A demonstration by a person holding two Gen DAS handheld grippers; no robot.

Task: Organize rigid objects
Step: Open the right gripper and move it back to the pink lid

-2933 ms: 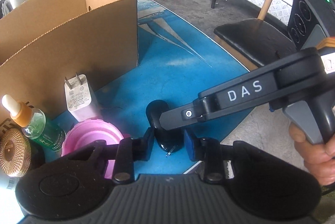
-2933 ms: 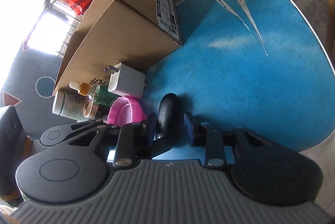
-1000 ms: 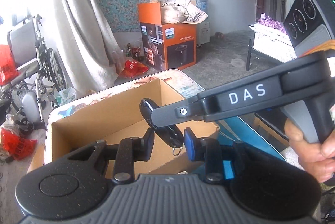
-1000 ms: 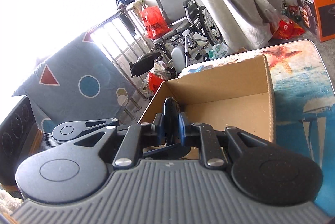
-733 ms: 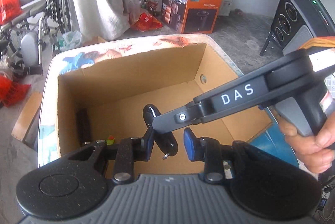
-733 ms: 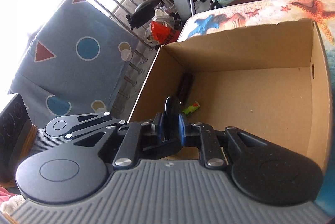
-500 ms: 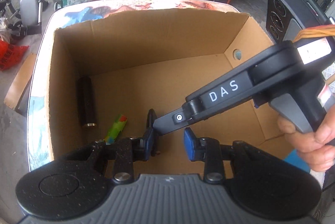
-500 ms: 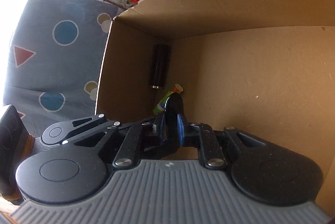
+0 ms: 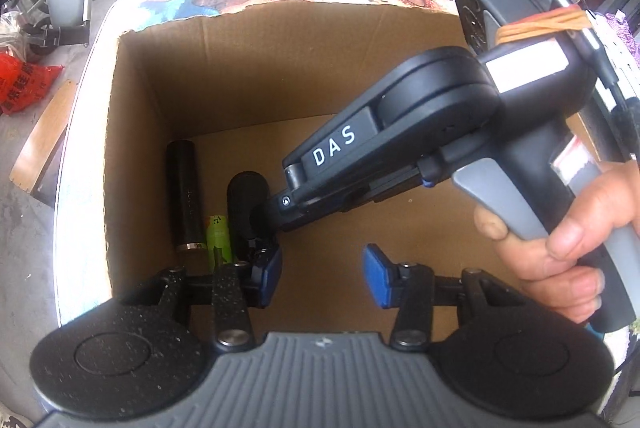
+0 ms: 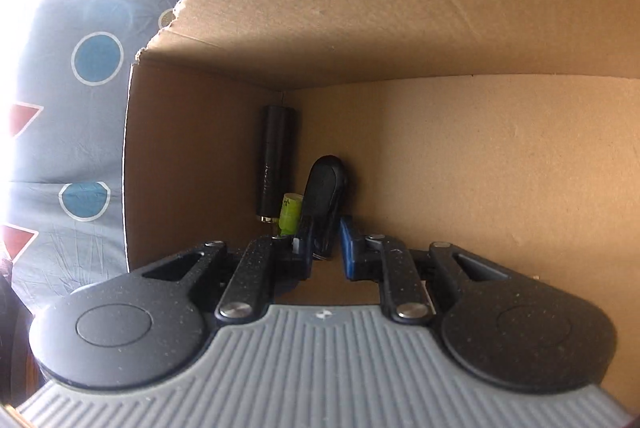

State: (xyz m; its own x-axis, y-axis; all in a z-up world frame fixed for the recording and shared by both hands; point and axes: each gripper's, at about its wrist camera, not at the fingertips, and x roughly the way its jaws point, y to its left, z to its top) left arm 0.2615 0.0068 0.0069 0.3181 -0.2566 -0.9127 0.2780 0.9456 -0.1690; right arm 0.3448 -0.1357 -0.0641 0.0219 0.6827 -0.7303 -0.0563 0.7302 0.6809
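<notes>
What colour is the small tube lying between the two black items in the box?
Lime green tube, clearest in the left wrist view.

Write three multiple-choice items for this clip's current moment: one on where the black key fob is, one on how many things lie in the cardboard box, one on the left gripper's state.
1. Where is the black key fob?
A. on the blue table
B. inside the cardboard box, between the right gripper's fingers
C. in the left gripper

2. How many things are in the box?
A. one
B. three
C. five

3. How does the left gripper stand?
A. open and holding nothing
B. shut on the fob
C. shut on a bottle

Key: 1 B, the right wrist view shows the fob low in the box between the blue pads. 2 B, the black cylinder, the green item and the fob. 3 A, its pads stand well apart over bare cardboard.
</notes>
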